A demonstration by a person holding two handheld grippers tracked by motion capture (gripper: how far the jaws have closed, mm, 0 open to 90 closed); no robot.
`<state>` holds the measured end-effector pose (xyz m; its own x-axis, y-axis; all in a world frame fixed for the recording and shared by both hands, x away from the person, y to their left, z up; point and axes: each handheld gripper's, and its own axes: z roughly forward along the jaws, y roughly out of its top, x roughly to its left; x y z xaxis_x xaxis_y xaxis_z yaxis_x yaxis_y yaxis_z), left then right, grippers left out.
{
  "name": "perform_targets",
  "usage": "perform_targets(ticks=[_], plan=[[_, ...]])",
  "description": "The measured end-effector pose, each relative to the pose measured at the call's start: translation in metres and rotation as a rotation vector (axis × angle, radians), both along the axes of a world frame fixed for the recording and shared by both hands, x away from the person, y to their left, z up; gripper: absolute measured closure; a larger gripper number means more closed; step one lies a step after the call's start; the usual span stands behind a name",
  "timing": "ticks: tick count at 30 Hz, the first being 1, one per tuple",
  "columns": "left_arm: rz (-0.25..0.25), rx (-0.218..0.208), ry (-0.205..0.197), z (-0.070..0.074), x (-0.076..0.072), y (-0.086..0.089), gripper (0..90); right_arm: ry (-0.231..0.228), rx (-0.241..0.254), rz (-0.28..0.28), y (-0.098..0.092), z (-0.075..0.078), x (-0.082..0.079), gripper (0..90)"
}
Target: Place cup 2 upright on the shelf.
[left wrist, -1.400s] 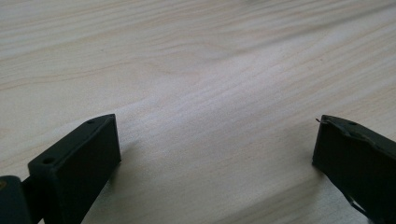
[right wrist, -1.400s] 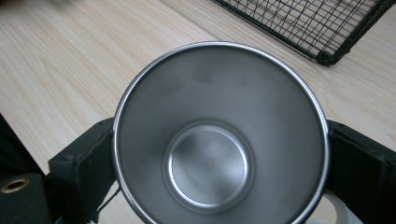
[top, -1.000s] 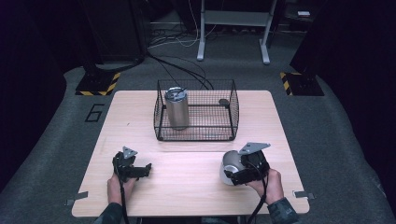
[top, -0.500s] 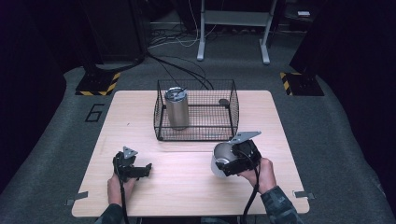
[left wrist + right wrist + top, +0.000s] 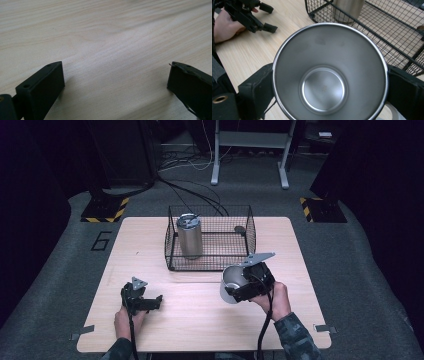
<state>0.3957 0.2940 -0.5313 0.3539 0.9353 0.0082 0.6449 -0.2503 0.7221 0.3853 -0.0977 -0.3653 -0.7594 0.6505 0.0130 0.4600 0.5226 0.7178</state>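
Note:
My right gripper point(image 5: 234, 285) is shut on a steel cup point(image 5: 230, 281), held tilted just in front of the wire basket's point(image 5: 210, 265) front right corner. In the right gripper view the cup's point(image 5: 324, 87) open mouth faces the camera, pinched between both black jaws. A tall steel tumbler point(image 5: 190, 236) stands upright inside the basket at its left end. My left gripper point(image 5: 156, 302) rests low at the table's front left, open; in its own view the jaws stand wide apart over bare wood with the left gripper point(image 5: 116, 75) holding nothing.
A small dark object point(image 5: 240, 229) lies in the basket's back right corner. The wooden table point(image 5: 300, 250) stands on grey carpet, with cables and a metal stand behind. In the right gripper view, the other hand point(image 5: 227, 25) and the left gripper point(image 5: 265, 18) show at top left.
My right gripper has carried the cup left and forward, closer to the basket's front. The left gripper has stayed put.

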Motion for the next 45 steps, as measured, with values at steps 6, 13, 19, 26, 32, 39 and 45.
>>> perform_targets(ticks=[6,13,19,26,32,39,45], plan=[[0.006,-0.007,-0.005,-0.001,0.000,-0.001,0.6,-0.013,-0.001,0.003,0.005,0.016,0.004,6.0],[0.004,-0.007,-0.003,0.000,0.000,0.000,0.6,-0.028,0.009,-0.004,0.009,0.034,0.014,6.0],[0.006,-0.007,-0.005,-0.001,0.000,-0.001,0.7,-0.038,0.007,-0.011,0.012,0.049,0.024,6.0],[0.005,-0.006,-0.005,-0.001,0.000,-0.001,0.7,-0.046,0.006,-0.019,0.013,0.058,0.040,6.0],[0.006,-0.007,-0.005,-0.001,0.000,-0.001,0.7,-0.054,0.004,-0.028,0.014,0.063,0.049,6.0],[0.005,-0.006,-0.004,-0.001,0.000,-0.001,0.7,-0.058,-0.001,-0.030,0.015,0.066,0.062,6.0],[0.005,-0.006,-0.004,-0.001,0.000,-0.001,0.7,-0.053,-0.004,-0.038,0.016,0.070,0.073,6.0]])
